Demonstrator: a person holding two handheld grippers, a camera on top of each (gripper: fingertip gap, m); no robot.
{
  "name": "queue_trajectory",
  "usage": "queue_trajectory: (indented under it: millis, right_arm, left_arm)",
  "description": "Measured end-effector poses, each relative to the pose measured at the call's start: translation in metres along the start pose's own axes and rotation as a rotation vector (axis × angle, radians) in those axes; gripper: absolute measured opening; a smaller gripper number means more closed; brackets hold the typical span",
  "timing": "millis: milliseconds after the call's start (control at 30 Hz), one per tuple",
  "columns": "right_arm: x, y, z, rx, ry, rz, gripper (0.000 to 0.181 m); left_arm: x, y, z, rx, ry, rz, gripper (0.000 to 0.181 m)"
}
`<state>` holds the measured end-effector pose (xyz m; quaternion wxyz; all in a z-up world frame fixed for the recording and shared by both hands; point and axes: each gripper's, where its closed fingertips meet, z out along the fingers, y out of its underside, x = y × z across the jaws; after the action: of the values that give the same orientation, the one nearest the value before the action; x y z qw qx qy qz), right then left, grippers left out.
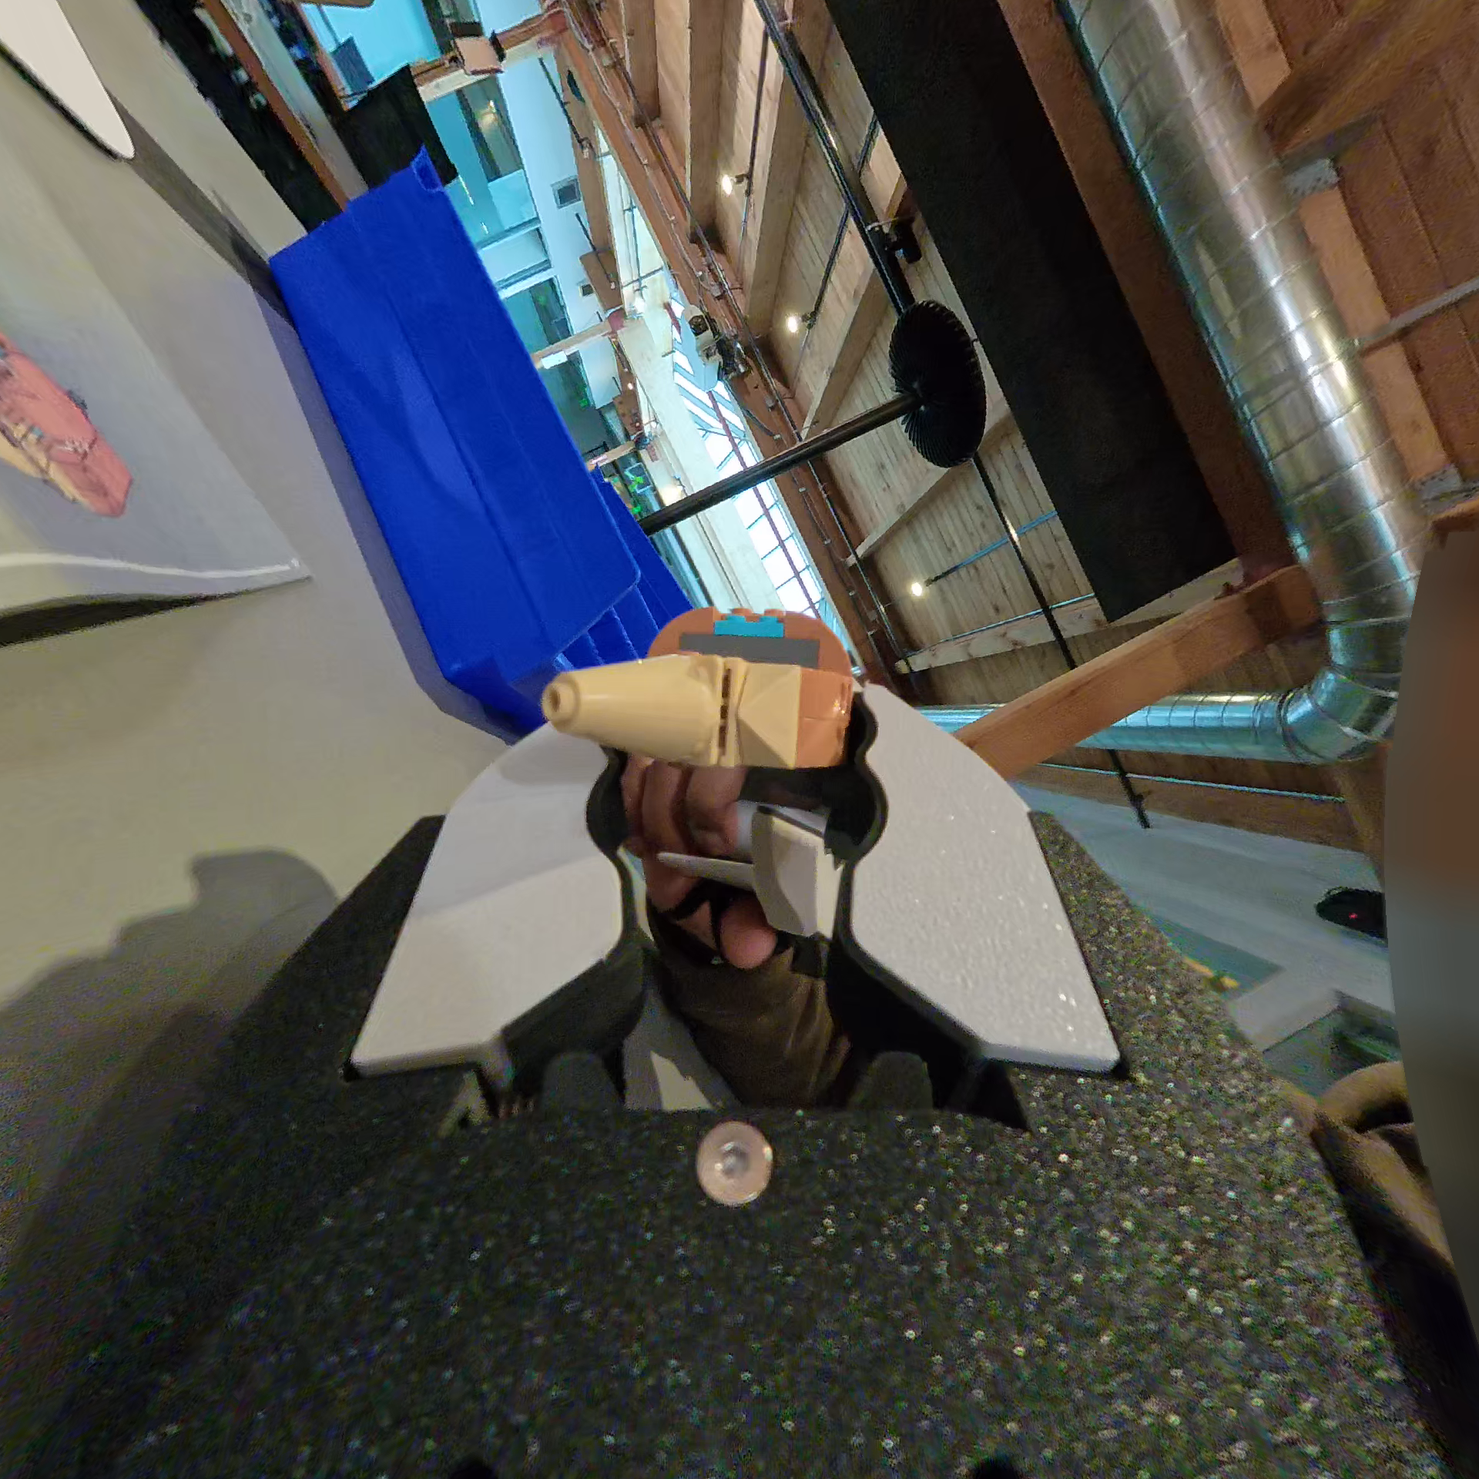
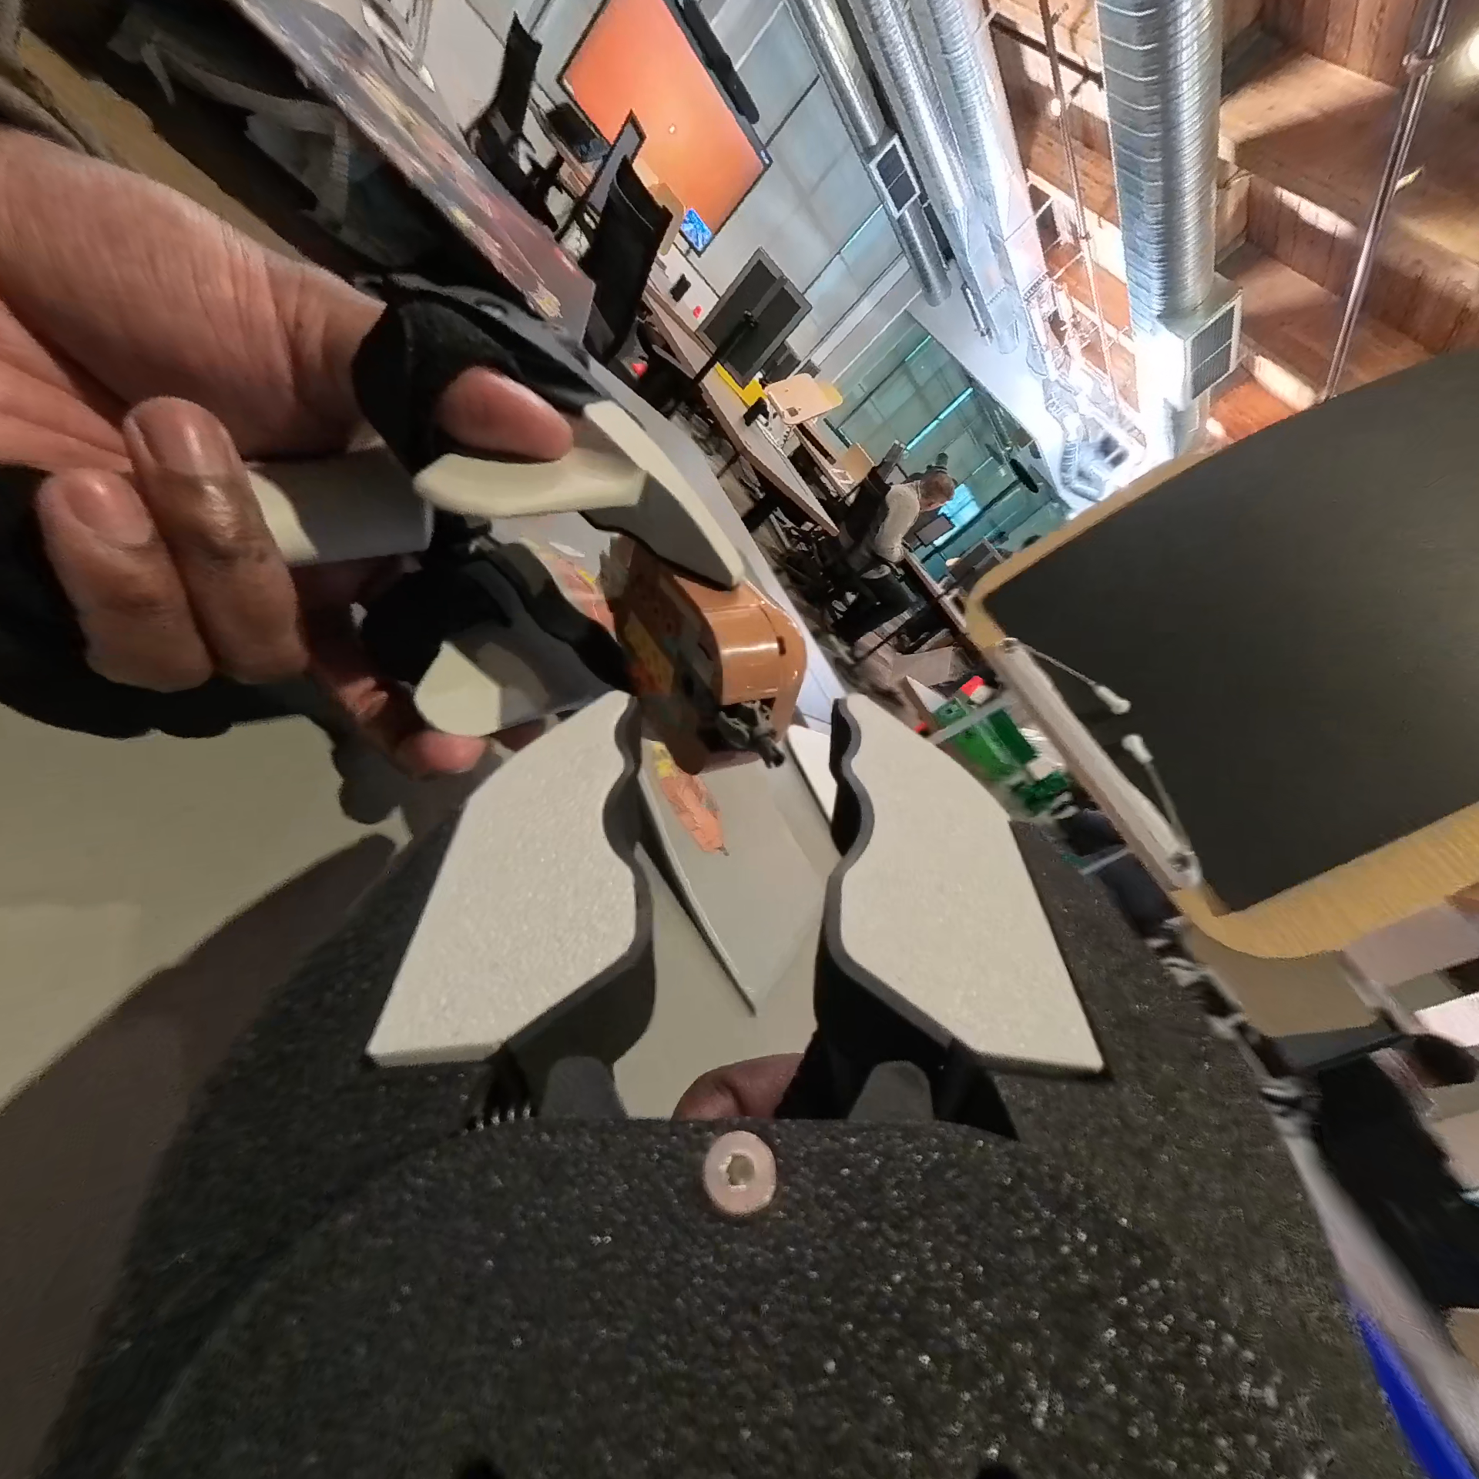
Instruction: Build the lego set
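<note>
Left wrist view: small lego assembly [image 1: 724, 696] with tan cone nose, tan wedge behind it, orange-brown rounded body, grey strip and teal plate on top. It sits at the fingertips of the left gripper [image 1: 732, 740], clamped between the jaws, cone pointing left. Held in the air, camera tilted up toward wooden ceiling and silver duct. Through the gap, the person's hand [image 1: 704, 872] in a black fingerless glove grips the other tool. Blue plastic bin [image 1: 448, 448] sits on the grey desk [image 1: 264, 720] behind, printed sheet [image 1: 120, 480] at left.

Right wrist view: right gripper [image 2: 732, 728], jaws spread, nothing between them. Same lego build just beyond its tips, orange-brown side and dark underside showing, pinched by the left gripper's grey fingers [image 2: 680, 520]. Gloved hand [image 2: 184, 480] wraps that tool's handle at upper left, index on the trigger. Slight motion blur.
</note>
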<state>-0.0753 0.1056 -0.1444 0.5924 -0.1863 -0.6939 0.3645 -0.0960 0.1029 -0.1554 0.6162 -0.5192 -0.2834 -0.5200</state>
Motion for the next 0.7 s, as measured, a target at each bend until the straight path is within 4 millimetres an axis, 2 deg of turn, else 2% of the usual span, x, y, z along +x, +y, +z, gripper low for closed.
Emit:
queue_trajectory:
  millis: [200,367,467,700]
  right_arm:
    - [0.001,-0.012,-0.005,0.065,-0.222,0.557,0.048]
    - [0.004,-0.010,-0.005,0.061,-0.336,0.854,0.052]
    - [0.002,-0.012,-0.007,0.078,-0.400,0.944,0.051]
    - [-0.001,-0.015,-0.010,0.097,-0.443,0.972,0.048]
  left_arm:
    - [0.015,-0.001,0.000,-0.023,-0.006,0.282,0.054]
    - [0.027,0.004,0.002,-0.038,0.042,0.377,0.054]
    - [0.031,0.009,0.004,-0.057,0.055,0.435,0.054]
    - [0.032,0.017,0.007,-0.095,0.046,0.509,0.054]
